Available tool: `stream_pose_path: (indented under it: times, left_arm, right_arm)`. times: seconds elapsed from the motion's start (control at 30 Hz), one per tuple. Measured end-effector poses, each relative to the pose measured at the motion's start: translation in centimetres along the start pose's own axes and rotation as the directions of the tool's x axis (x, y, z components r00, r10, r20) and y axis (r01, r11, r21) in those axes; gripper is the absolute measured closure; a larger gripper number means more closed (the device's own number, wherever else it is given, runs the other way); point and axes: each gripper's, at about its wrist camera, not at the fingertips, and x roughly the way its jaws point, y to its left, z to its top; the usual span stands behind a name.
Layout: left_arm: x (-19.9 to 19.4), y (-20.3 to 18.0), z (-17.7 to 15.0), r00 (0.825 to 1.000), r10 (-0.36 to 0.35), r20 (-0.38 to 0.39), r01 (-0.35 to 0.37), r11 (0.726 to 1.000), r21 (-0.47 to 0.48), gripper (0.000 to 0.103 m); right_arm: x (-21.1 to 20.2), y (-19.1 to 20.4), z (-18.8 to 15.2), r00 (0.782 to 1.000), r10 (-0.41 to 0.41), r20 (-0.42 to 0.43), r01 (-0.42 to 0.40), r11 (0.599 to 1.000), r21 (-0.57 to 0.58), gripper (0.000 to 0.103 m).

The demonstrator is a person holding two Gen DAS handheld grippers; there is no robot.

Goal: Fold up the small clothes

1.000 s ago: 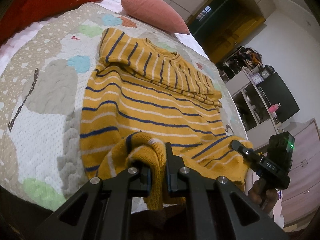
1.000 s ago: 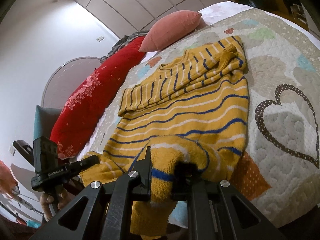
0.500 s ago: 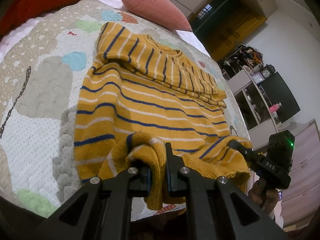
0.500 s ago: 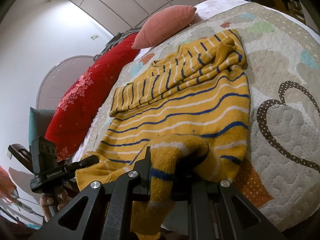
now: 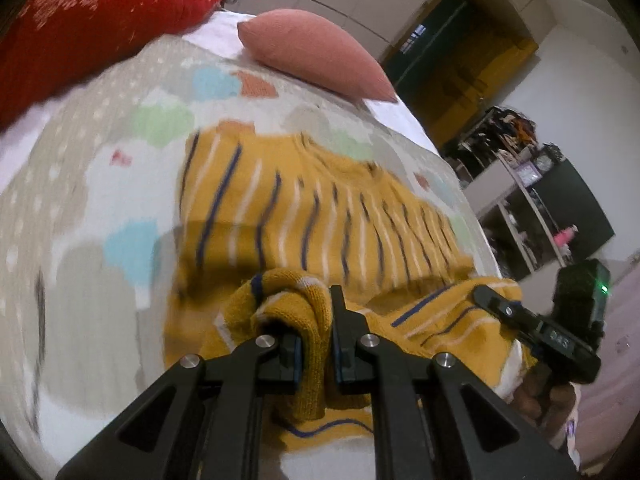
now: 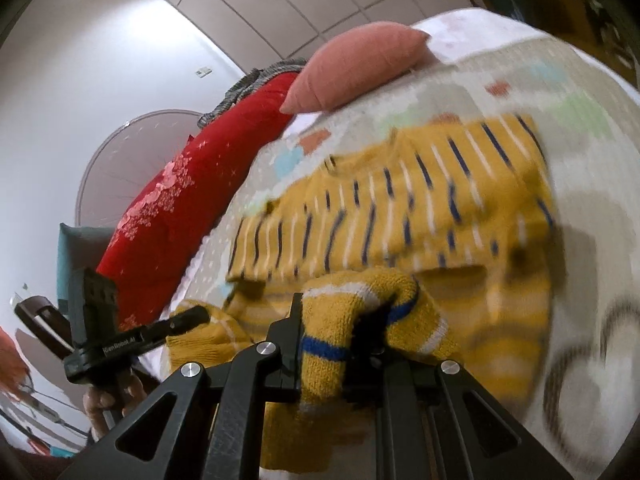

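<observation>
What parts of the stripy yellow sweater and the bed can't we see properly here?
- Sweater hem, both views: bunched inside the left hand-held gripper and right hand-held gripper.
- Sweater's near edge: hidden behind the gripper bodies.
- Quilt pattern, right wrist view: motion-blurred.
- Shelf items: too small.

A bed covered by a pale quilt (image 5: pixel 80 184) with coloured patches fills the lower left of the left wrist view. On it lies a yellow striped sweater (image 5: pixel 320 216), mid-frame, its near hem lifted off the quilt. A pink pillow (image 5: pixel 312 60) rests at top centre; a red cushion (image 5: pixel 92 20) lies upper left.
</observation>
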Motion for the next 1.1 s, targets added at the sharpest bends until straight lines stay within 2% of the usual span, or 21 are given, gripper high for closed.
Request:
stream_pose_path:
  times: [0.07, 0.13, 0.17, 0.2, 0.23, 0.27, 0.33, 0.43, 0.57, 0.67, 0.77, 0.87, 0.97, 1.0, 1.03, 1.07, 1.1]
  left_arm:
    - [2.3, 0.9, 2.9, 1.0, 0.022, -0.02, -0.023, 0.999, -0.027, 0.092]
    - [4.2, 2.1, 5.2, 0.999, 0.013, -0.042, -0.015, 0.998, -0.065, 0.088]
    - [4.8, 2.9, 6.3, 0.999, -0.007, -0.047, 0.002, 0.995, -0.098, 0.085]
    - [5.2, 3.7, 7.0, 0.999, -0.024, -0.042, 0.018, 0.991, -0.134, 0.083]
    - [5.3, 4.8, 7.9, 0.998, -0.062, -0.024, 0.056, 0.978, -0.201, 0.079]
    - [5.1, 5.6, 8.4, 0.996, -0.094, -0.003, 0.09, 0.965, -0.248, 0.07]
    - [4.6, 6.5, 9.0, 0.99, -0.132, 0.047, 0.14, 0.941, -0.307, 0.053]
    - [3.5, 6.6, 10.1, 0.986, -0.136, 0.1, 0.161, 0.935, -0.316, 0.036]
    - [2.4, 6.1, 10.4, 0.991, -0.092, 0.1, 0.116, 0.954, -0.276, 0.033]
    - [2.1, 5.9, 9.0, 0.998, -0.024, 0.06, 0.036, 0.976, -0.213, 0.032]
    - [1.9, 5.7, 6.7, 0.999, 0.042, 0.012, -0.04, 0.99, -0.136, 0.032]
    - [1.6, 5.8, 3.7, 0.996, 0.089, -0.006, -0.089, 0.994, -0.057, 0.032]
    - [1.7, 6.2, 1.0, 0.99, 0.141, -0.032, -0.141, 0.99, 0.004, 0.03]
    - [2.0, 6.3, 0.3, 0.986, 0.159, -0.048, -0.158, 0.987, 0.018, 0.03]
    - [2.4, 6.5, -0.3, 0.983, 0.174, -0.067, -0.172, 0.985, 0.03, 0.03]
    - [2.7, 6.6, -0.9, 0.981, 0.172, -0.094, -0.169, 0.985, 0.043, 0.041]
    - [2.9, 6.6, -1.2, 0.981, 0.157, -0.115, -0.152, 0.987, 0.051, 0.056]
  right_arm:
    - [2.0, -0.5, 2.3, 1.0, -0.026, -0.007, 0.026, 1.0, 0.005, 0.086]
    - [4.2, -2.0, 4.5, 0.999, -0.045, -0.01, 0.045, 0.997, 0.057, 0.082]
    - [5.1, -3.0, 5.3, 1.0, -0.023, -0.01, 0.024, 0.994, 0.105, 0.079]
    - [5.9, -4.3, 6.0, 1.0, 0.007, -0.008, -0.005, 0.986, 0.167, 0.072]
    - [6.5, -5.6, 6.6, 0.999, 0.032, 0.0, -0.031, 0.971, 0.235, 0.064]
    - [6.9, -6.6, 7.0, 0.999, 0.047, 0.014, -0.049, 0.956, 0.29, 0.061]
    - [7.1, -8.1, 7.7, 0.997, 0.055, 0.054, -0.071, 0.926, 0.372, 0.048]
    - [6.6, -9.1, 8.5, 0.993, 0.051, 0.105, -0.09, 0.908, 0.41, 0.039]
    - [4.7, -9.3, 9.2, 0.99, 0.009, 0.142, -0.066, 0.915, 0.398, 0.034]
    - [2.6, -8.8, 8.6, 0.991, -0.073, 0.111, 0.034, 0.948, 0.317, 0.034]
    - [1.3, -7.2, 6.7, 0.983, -0.18, 0.046, 0.172, 0.975, 0.139, 0.034]
    - [0.6, -5.2, 3.7, 0.97, -0.243, 0.011, 0.243, 0.97, -0.025, 0.034]
    - [0.9, -4.5, 1.2, 0.948, -0.317, -0.002, 0.314, 0.94, -0.129, 0.035]
    - [1.1, -4.5, 0.6, 0.939, -0.343, -0.006, 0.338, 0.93, -0.146, 0.041]
    - [1.4, -4.9, -0.1, 0.932, -0.361, -0.015, 0.355, 0.922, -0.152, 0.063]
    - [1.8, -5.4, -0.3, 0.929, -0.368, -0.031, 0.36, 0.922, -0.143, 0.076]
    - [1.9, -5.9, -0.5, 0.936, -0.348, -0.046, 0.342, 0.933, -0.113, 0.087]
